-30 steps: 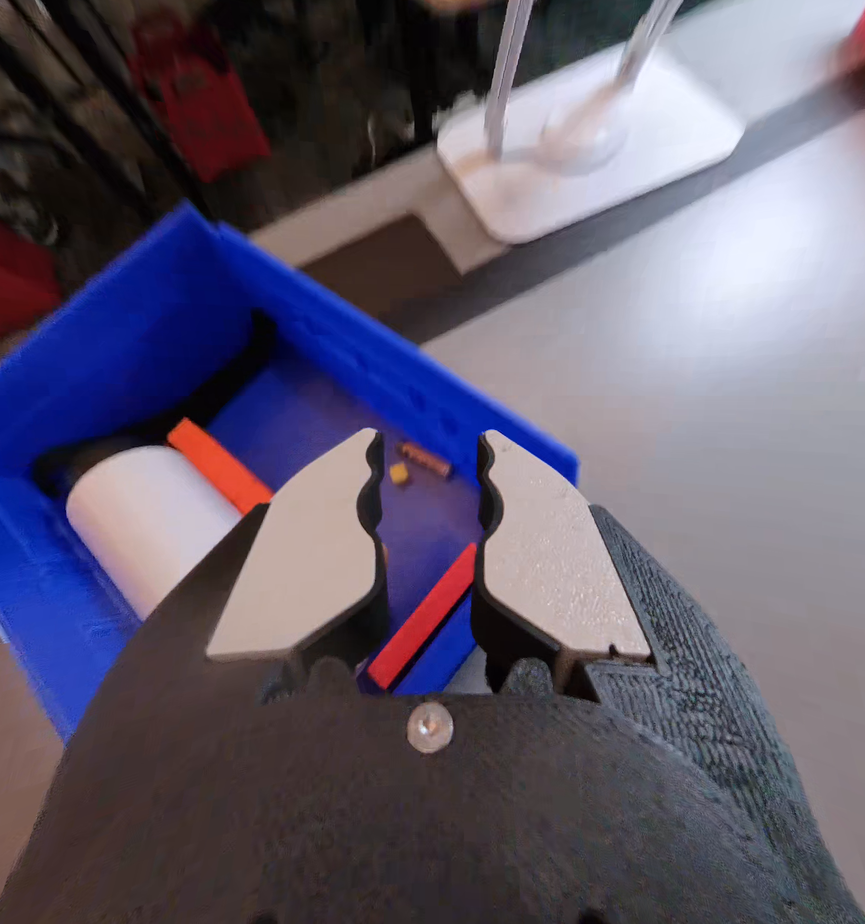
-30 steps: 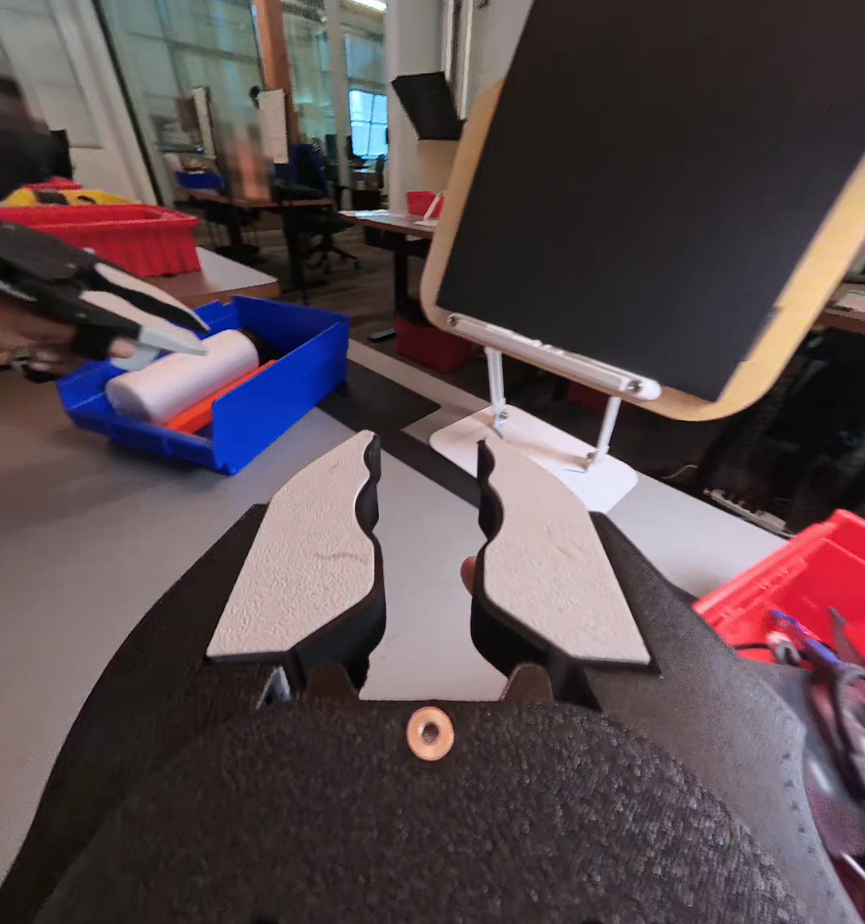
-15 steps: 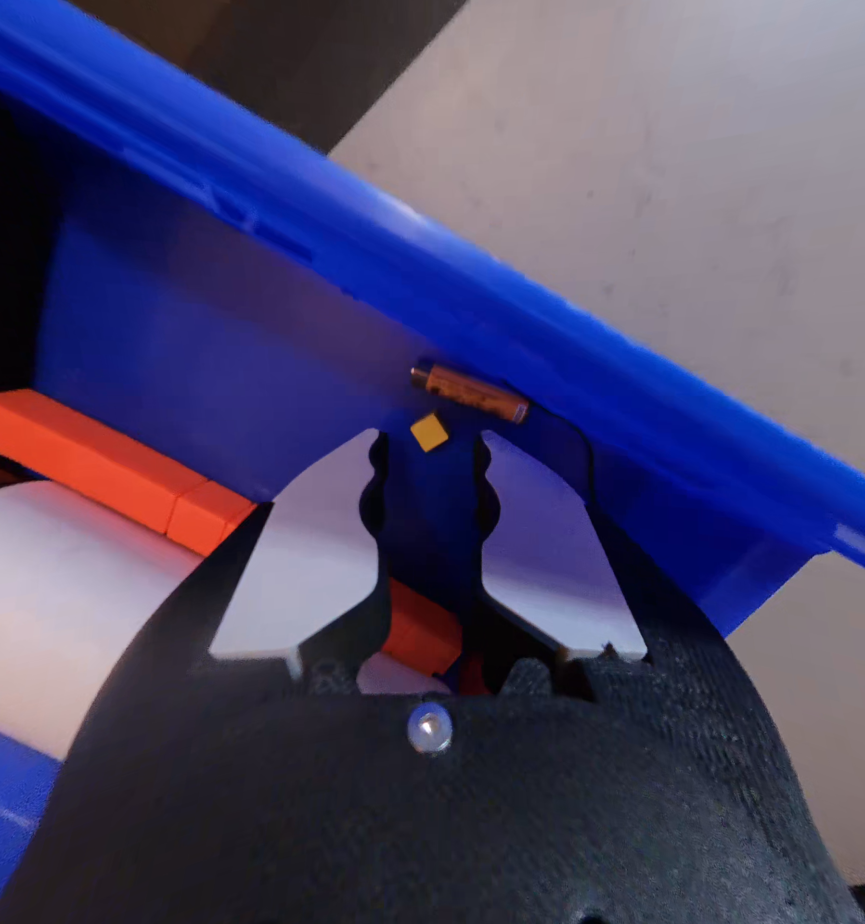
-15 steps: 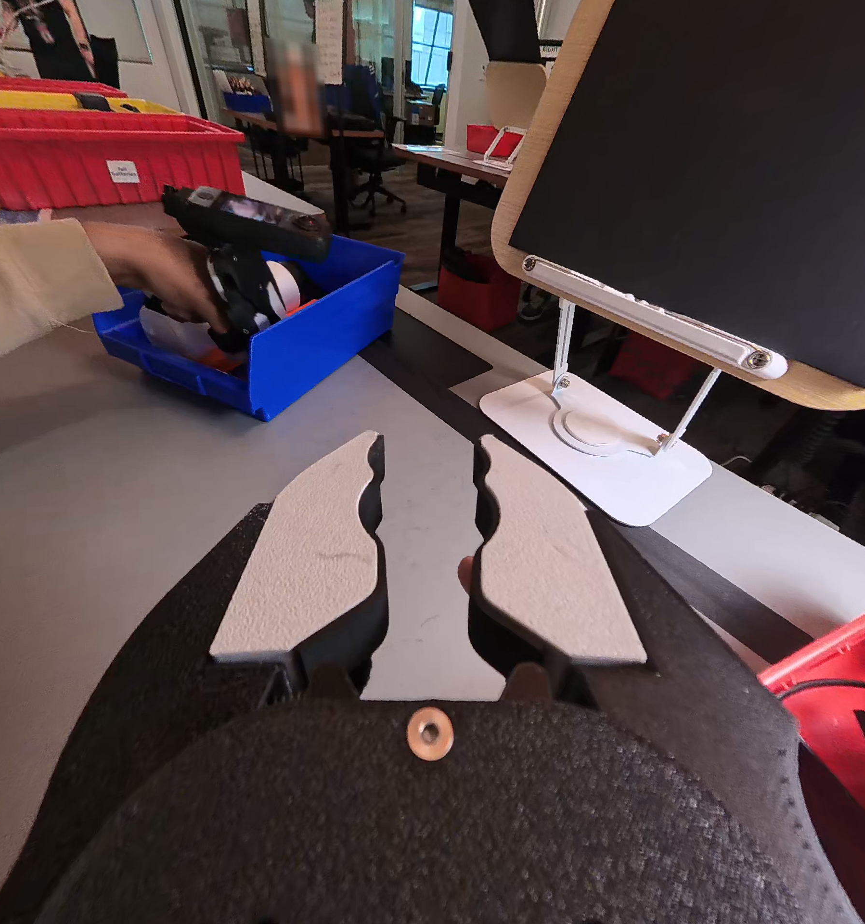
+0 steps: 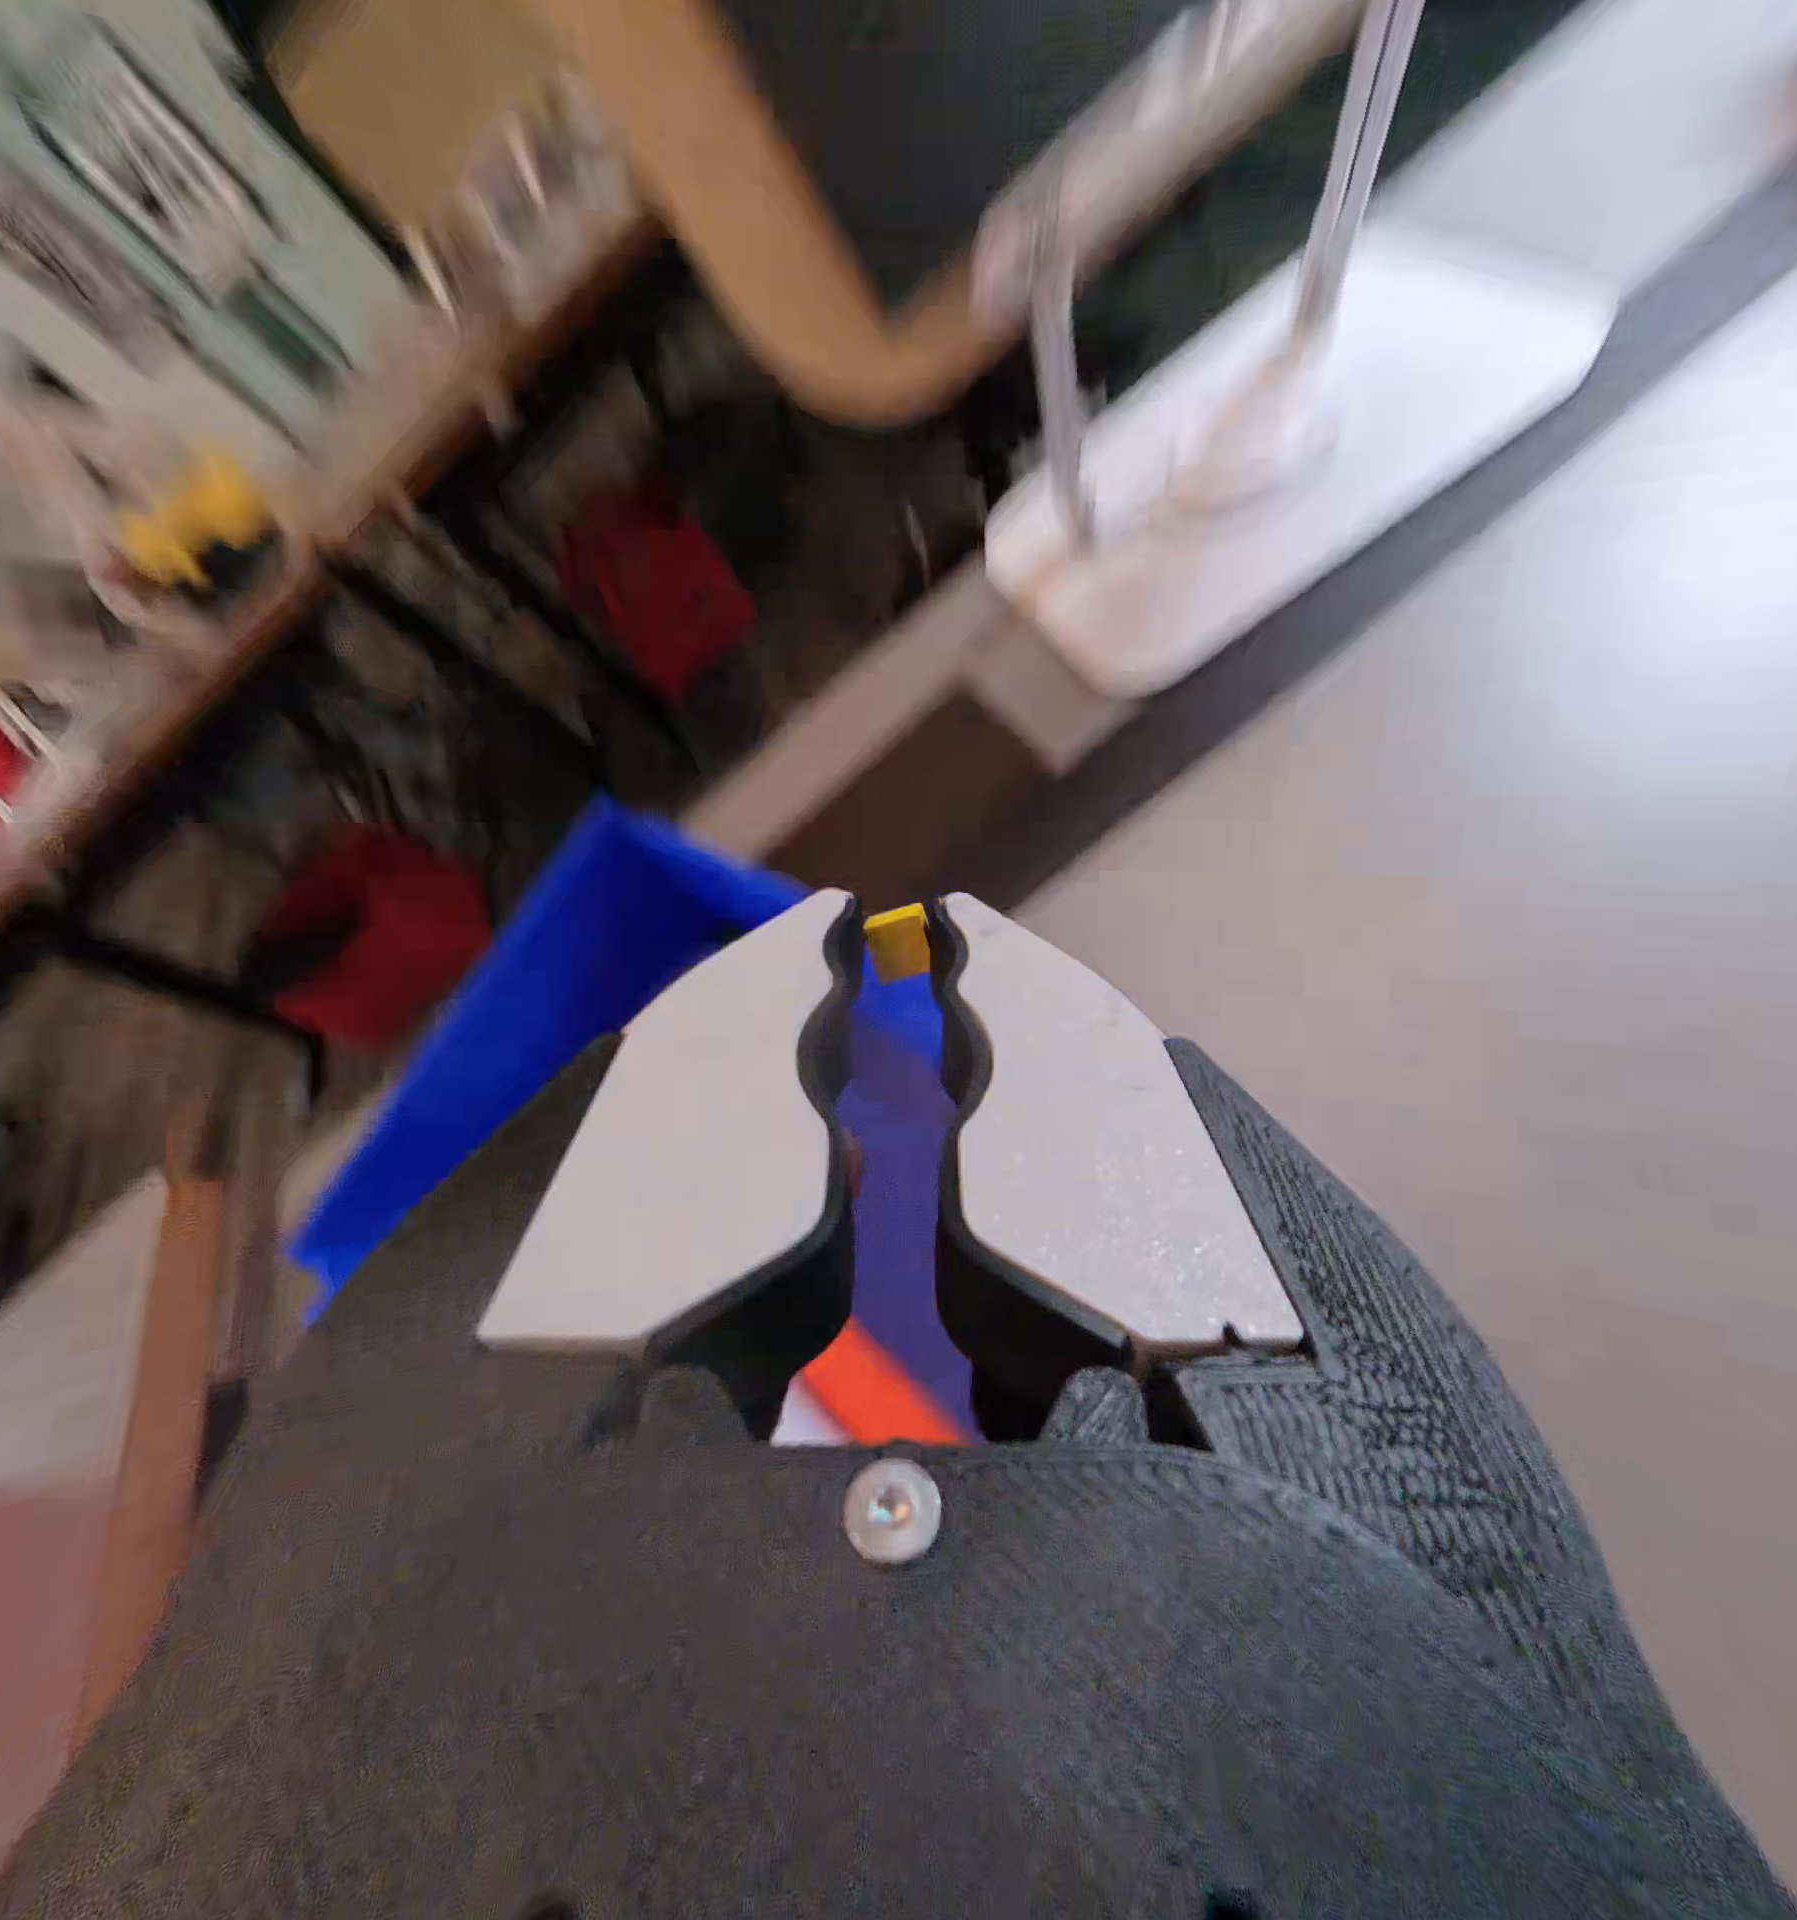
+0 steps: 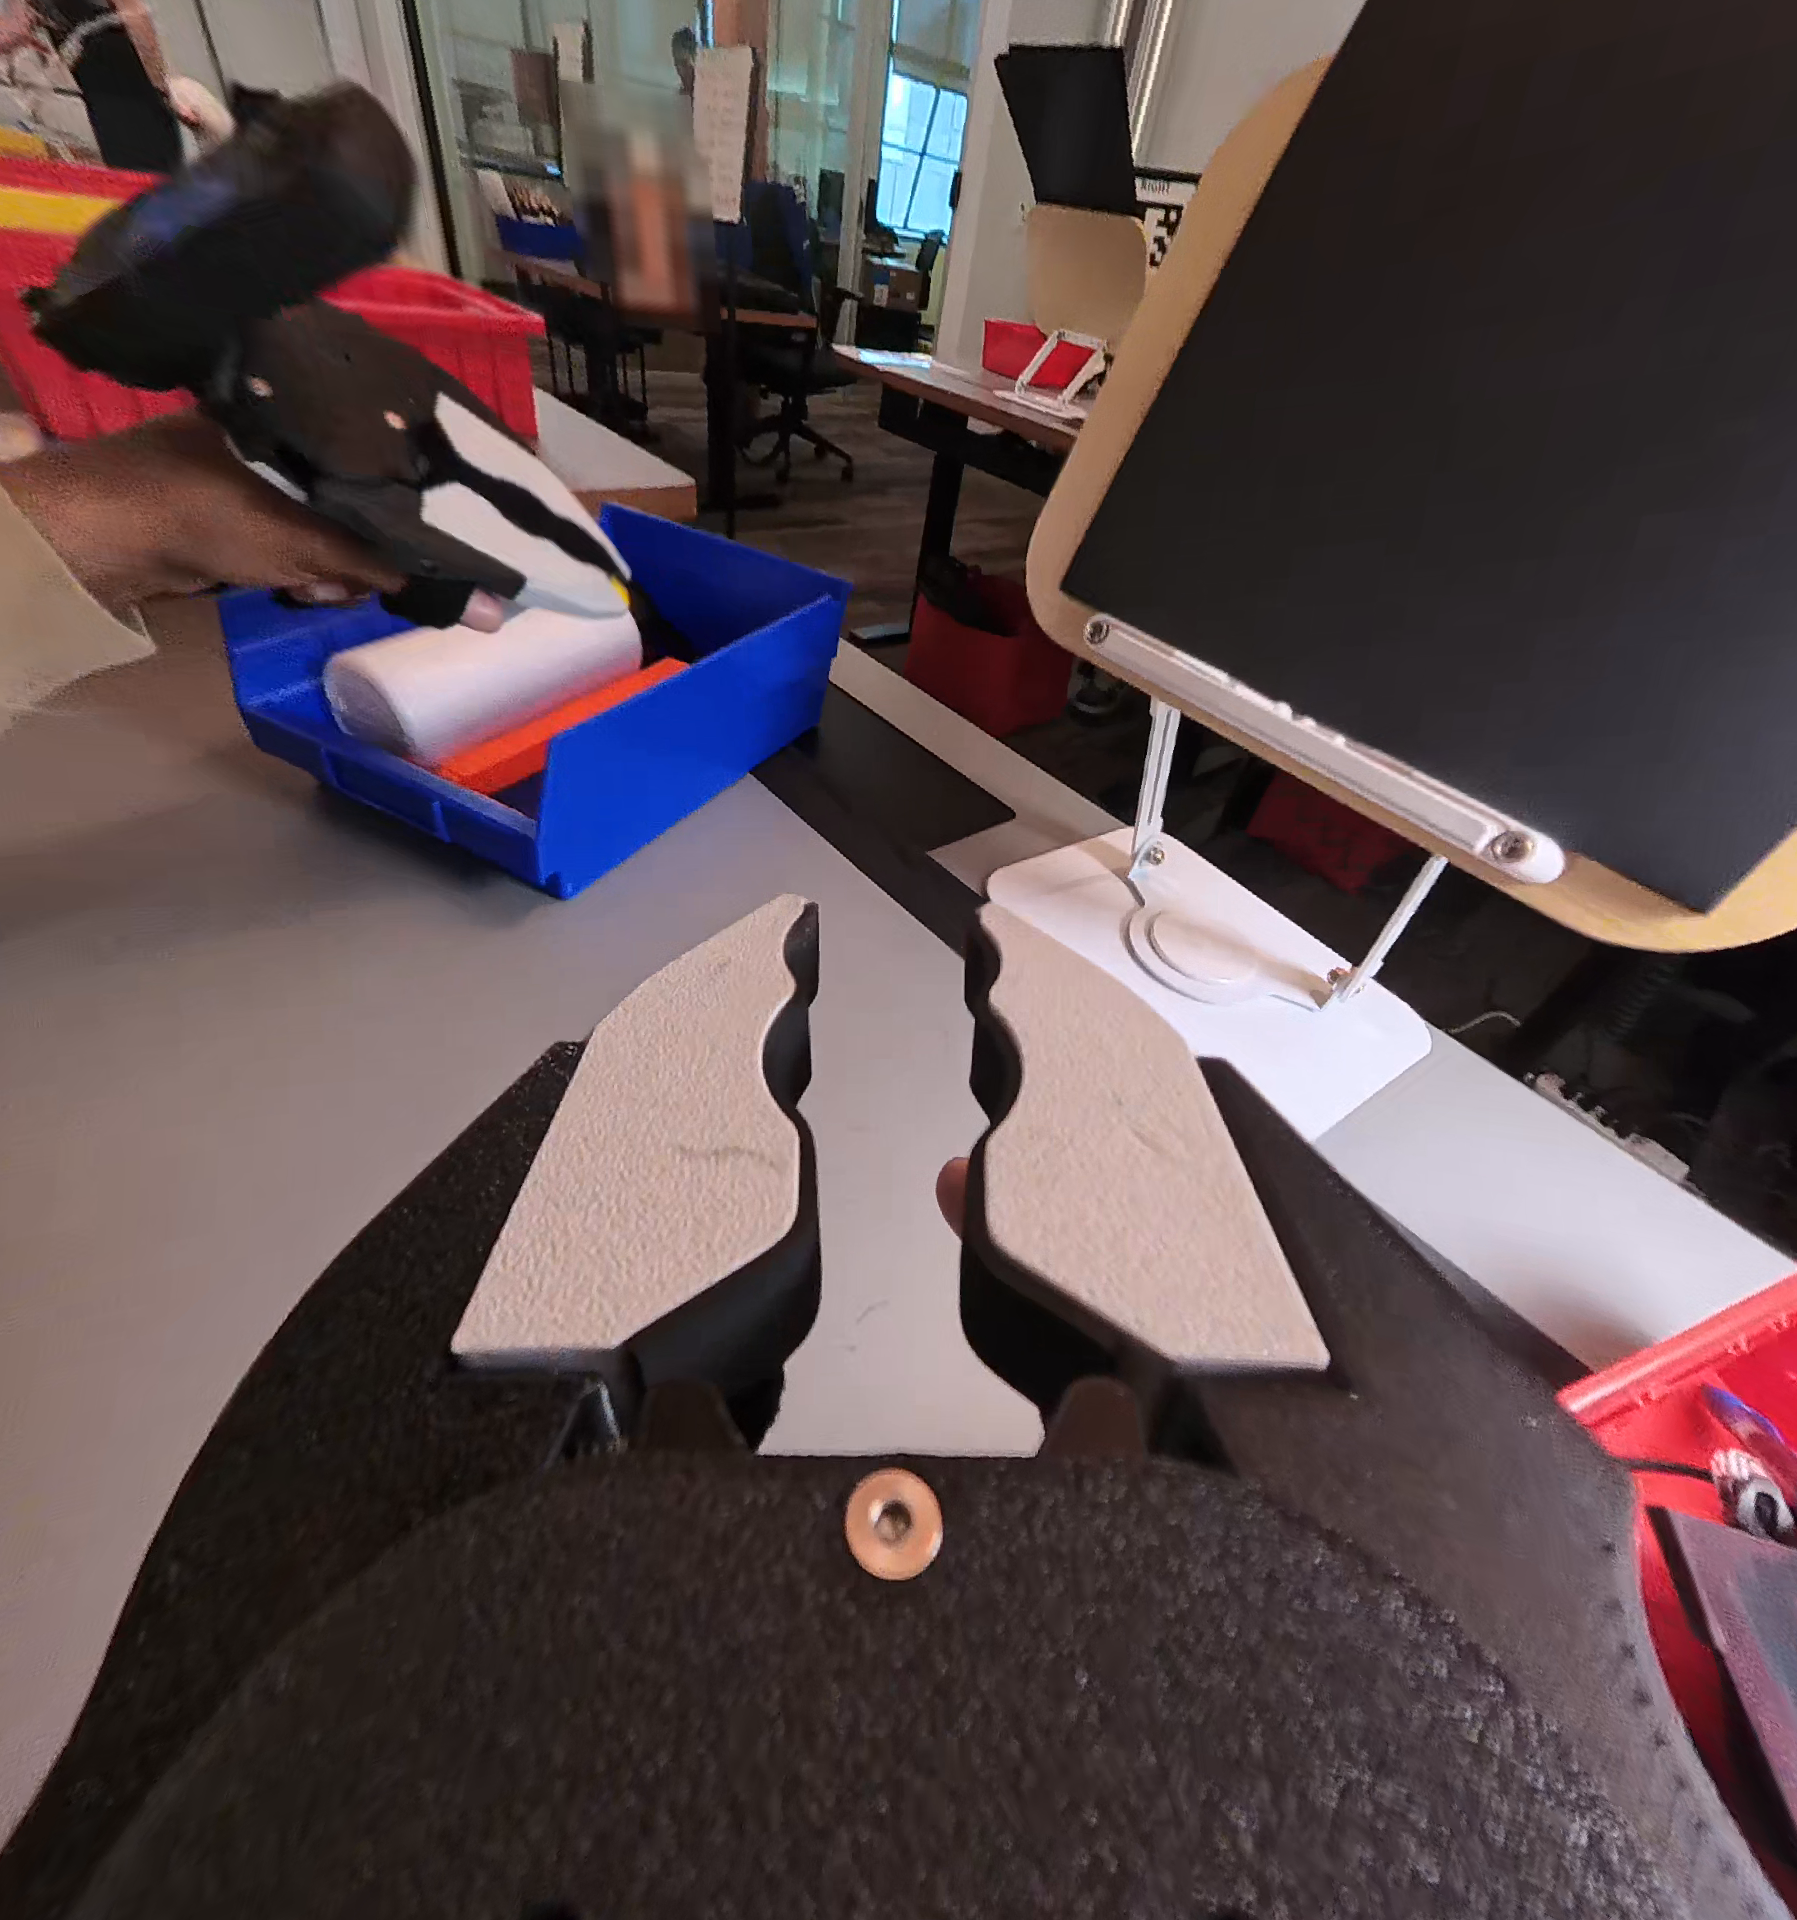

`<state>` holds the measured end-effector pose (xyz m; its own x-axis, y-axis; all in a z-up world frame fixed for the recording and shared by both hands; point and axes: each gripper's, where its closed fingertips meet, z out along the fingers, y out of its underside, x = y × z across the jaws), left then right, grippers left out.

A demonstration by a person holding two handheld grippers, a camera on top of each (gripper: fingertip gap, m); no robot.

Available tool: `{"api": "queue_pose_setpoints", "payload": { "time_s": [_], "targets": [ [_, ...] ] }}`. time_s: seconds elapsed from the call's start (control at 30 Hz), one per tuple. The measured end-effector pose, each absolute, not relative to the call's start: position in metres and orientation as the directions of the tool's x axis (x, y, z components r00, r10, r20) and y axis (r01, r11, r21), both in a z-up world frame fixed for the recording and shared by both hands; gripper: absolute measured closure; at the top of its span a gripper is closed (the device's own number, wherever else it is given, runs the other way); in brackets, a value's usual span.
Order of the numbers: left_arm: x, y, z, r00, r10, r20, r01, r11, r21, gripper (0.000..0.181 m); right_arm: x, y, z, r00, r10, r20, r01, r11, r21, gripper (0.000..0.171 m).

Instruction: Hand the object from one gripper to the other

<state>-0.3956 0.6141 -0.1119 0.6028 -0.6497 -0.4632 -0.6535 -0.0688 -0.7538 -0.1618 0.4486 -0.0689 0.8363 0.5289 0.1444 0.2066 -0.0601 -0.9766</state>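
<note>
Left hand-held gripper (image 5: 898,909): its two grey fingers are nearly closed and pinch a small yellow block (image 5: 896,940) right at the tips.

Right hand-held gripper (image 6: 892,925): its fingers stand apart with a clear gap, and there is nothing between them. Only bare grey worktop (image 6: 146,1039) shows through the gap.

Yellow block: a tiny, bright yellow piece with flat sides and sharp corners. It sits in the middle of the left wrist view, held up above the blue bin (image 5: 561,997).

Only in the left wrist view: the block shows clearly, close up. Through the gap below it you see the blue floor of the bin and a bit of an orange bar (image 5: 868,1392). The room behind is all blurry.

Only in the right wrist view: the whole blue bin (image 6: 686,748) shows, in the upper left of the frame, sitting on the worktop. Inside it lie a white roll (image 6: 478,675) and a long orange bar (image 6: 561,727) beside it. A person's hand (image 6: 177,520) holds the left hand-held gripper (image 6: 613,592) over the bin, and only a tiny yellow speck shows at its tip. A black board with a tan edge (image 6: 1496,416) fills the upper right, on a white stand (image 6: 1237,987). A red bin (image 6: 1725,1403) sits at the lower right edge.
</note>
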Motion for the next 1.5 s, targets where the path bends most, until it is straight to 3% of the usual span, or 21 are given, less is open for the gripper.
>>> {"api": "queue_pose_setpoints", "payload": {
  "time_s": [0.03,0.13,0.23,0.3,0.5,0.77,0.83,0.9,1.2,1.3,1.37,1.5],
  "targets": [
    [-0.381,0.599,-0.087,0.606,-0.634,-0.481,-0.598,0.036,-0.801,0.169,-0.164,0.445,-0.062,0.831,0.539,0.139,0.194,-0.047,-0.98,0.145],
    [-0.326,0.532,-0.027,0.525,-0.686,-0.504,-0.349,0.366,-0.863,0.169,-0.178,0.424,-0.031,0.786,0.604,0.129,0.123,0.052,-0.991,0.143],
    [-0.286,0.445,0.014,0.405,-0.728,-0.553,-0.007,0.602,-0.798,0.169,-0.197,0.392,0.003,0.71,0.693,0.123,0.031,0.145,-0.989,0.142],
    [-0.268,0.399,0.024,0.344,-0.73,-0.591,0.126,0.66,-0.741,0.169,-0.206,0.372,0.022,0.661,0.742,0.113,-0.026,0.174,-0.984,0.142],
    [-0.246,0.34,0.021,0.335,-0.6,-0.726,0.135,0.793,-0.594,0.169,-0.225,0.326,0.051,0.504,0.863,0.03,-0.129,0.11,-0.985,0.142],
    [-0.244,0.318,0.014,0.292,-0.453,-0.842,0.073,0.889,-0.453,0.169,-0.254,0.327,0.011,0.403,0.909,-0.104,-0.01,-0.109,-0.994,0.142],
    [-0.246,0.317,0.013,0.296,-0.412,-0.862,0.051,0.907,-0.417,0.169,-0.26,0.323,0.008,0.34,0.923,-0.178,-0.035,-0.177,-0.984,0.153],
    [-0.248,0.312,0.013,0.268,-0.419,-0.867,0.074,0.907,-0.415,0.17,-0.26,0.32,0.009,0.28,0.931,-0.233,-0.069,-0.223,-0.972,0.16],
    [-0.254,0.293,0.014,0.225,-0.354,-0.908,0.096,0.935,-0.341,0.17,-0.272,0.302,0.013,-0.015,0.912,-0.41,-0.158,-0.407,-0.9,0.157],
    [-0.255,0.295,0.018,0.219,-0.429,-0.876,0.114,0.903,-0.414,0.17,-0.272,0.301,0.015,-0.016,0.921,-0.389,-0.169,-0.386,-0.907,0.157],
    [-0.257,0.304,0.025,0.21,-0.597,-0.774,0.175,0.802,-0.571,0.166,-0.266,0.307,0.024,0.038,0.94,-0.338,-0.213,-0.323,-0.922,0.158],
    [-0.262,0.333,0.039,0.006,-0.966,-0.258,0.294,0.248,-0.923,0.157,-0.234,0.325,0.04,0.399,0.916,-0.025,-0.177,0.05,-0.983,0.158]
  ]
}}
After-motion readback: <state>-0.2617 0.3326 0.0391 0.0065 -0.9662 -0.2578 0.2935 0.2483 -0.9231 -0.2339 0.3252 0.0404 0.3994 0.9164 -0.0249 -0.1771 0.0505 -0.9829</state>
